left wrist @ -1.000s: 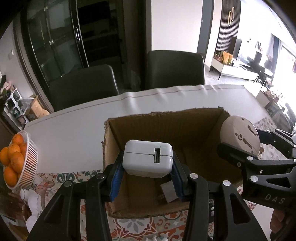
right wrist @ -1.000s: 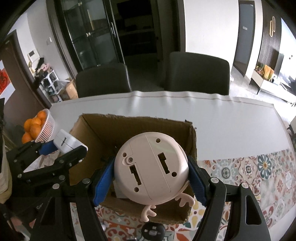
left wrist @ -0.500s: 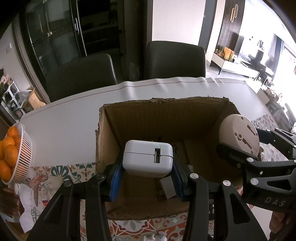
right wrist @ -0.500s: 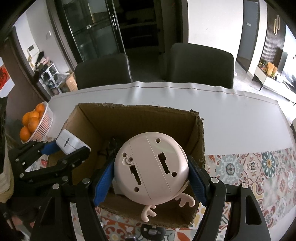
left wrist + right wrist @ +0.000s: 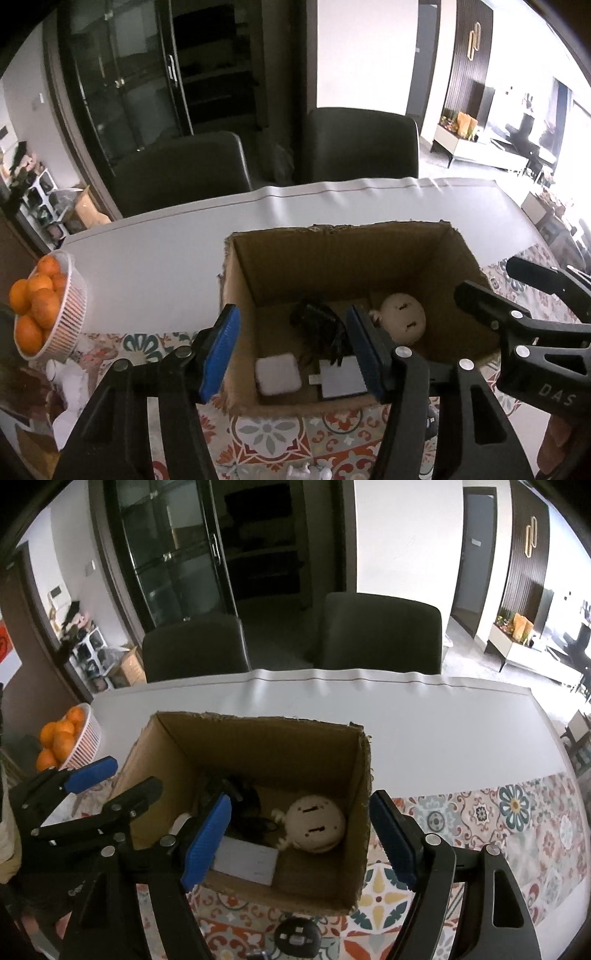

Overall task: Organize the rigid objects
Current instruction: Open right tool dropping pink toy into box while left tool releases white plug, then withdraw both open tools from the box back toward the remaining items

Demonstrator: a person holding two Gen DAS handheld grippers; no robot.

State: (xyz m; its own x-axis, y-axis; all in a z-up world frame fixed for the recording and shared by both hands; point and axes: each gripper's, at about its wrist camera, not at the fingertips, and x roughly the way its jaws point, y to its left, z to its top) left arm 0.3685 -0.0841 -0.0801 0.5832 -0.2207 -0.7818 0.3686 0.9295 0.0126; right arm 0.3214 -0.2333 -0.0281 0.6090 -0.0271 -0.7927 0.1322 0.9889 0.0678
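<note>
Both grippers have just let go: the white charger (image 5: 277, 374) and round pink gadget (image 5: 402, 320) now lie inside the cardboard box (image 5: 343, 258), left gripper (image 5: 291, 356) and right gripper (image 5: 301, 843) fingers opening, empty above it.

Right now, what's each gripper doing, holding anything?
Left gripper: jaws opening, nothing between them; white charger lies in the box.
Right gripper: jaws opening, empty; round pink gadget lies in the box.

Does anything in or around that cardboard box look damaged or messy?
The cardboard box has a ragged, torn top rim. Inside, the pink round gadget lies back side up against a tangle of black cable. Nothing has spilled.
</note>
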